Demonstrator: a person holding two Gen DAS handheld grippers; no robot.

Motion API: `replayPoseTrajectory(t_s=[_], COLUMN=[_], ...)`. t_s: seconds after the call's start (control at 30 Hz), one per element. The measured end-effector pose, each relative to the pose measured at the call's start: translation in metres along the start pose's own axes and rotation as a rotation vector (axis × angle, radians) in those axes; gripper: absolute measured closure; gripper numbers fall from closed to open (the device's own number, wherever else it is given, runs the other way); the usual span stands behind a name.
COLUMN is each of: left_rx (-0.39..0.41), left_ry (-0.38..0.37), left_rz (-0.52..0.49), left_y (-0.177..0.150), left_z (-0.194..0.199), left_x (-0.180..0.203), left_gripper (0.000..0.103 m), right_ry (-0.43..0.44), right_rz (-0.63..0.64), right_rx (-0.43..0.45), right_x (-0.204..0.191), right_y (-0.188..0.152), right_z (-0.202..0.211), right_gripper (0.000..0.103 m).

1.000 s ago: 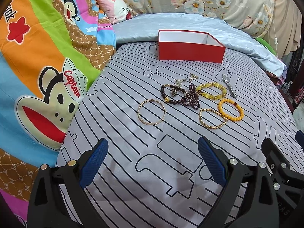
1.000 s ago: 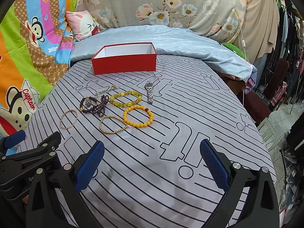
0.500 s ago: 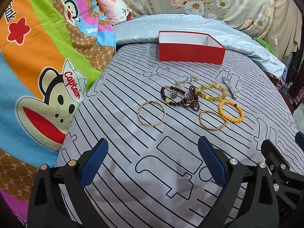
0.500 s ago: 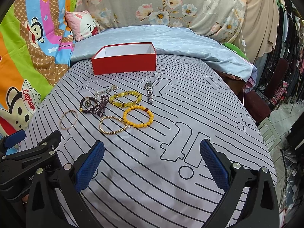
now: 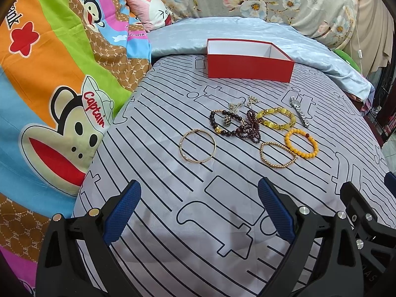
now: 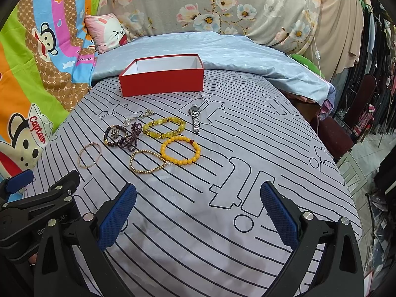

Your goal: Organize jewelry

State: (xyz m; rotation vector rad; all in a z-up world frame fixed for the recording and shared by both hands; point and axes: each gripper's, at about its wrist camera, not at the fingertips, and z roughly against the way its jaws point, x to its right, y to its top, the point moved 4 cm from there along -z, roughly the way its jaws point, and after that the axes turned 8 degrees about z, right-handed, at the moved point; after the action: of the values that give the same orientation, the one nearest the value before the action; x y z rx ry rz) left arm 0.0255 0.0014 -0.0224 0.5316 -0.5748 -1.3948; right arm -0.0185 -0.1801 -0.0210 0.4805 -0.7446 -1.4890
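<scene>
We hold both grippers, left gripper (image 5: 199, 212) and right gripper (image 6: 198, 212), with fingers spread wide, gripping nothing, above the bed (image 6: 247, 148). The bracelets (image 6: 180, 149) and watch (image 6: 195, 121) lie clustered at our twelve o'clock, with the red box (image 6: 162, 83) beyond them.

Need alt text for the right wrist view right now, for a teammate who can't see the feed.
The open right gripper hangs over a grey striped bedsheet, holding nothing. Ahead lie beaded bracelets, including an orange bead bracelet, a thin gold bangle and a silver watch, before an open red box. The left gripper shows at lower left.
</scene>
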Motion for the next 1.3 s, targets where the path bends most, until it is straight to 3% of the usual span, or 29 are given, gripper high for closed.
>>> replayPoseTrajectory(t_s=[0.9, 1.17, 1.3], left_rx=[-0.009, -0.035, -0.04], left_ry=[0.003, 0.0, 0.046], left_rz=[-0.001, -0.014, 0.009], left_y=[-0.005, -0.005, 0.003], left_z=[-0.004, -0.019, -0.038], left_x=[0.0, 0.001, -0.017], left_gripper=[0.01, 0.01, 0.01], right_ry=[0.006, 0.02, 0.024], right_rz=[-0.007, -0.005, -0.015], right_rx=[-0.011, -0.046, -0.068], right_x=[-0.001, 0.001, 0.005], right_y=[-0.003, -0.006, -0.006], right_z=[-0.006, -0.024, -0.038], right_gripper=[0.005, 0.005, 0.005])
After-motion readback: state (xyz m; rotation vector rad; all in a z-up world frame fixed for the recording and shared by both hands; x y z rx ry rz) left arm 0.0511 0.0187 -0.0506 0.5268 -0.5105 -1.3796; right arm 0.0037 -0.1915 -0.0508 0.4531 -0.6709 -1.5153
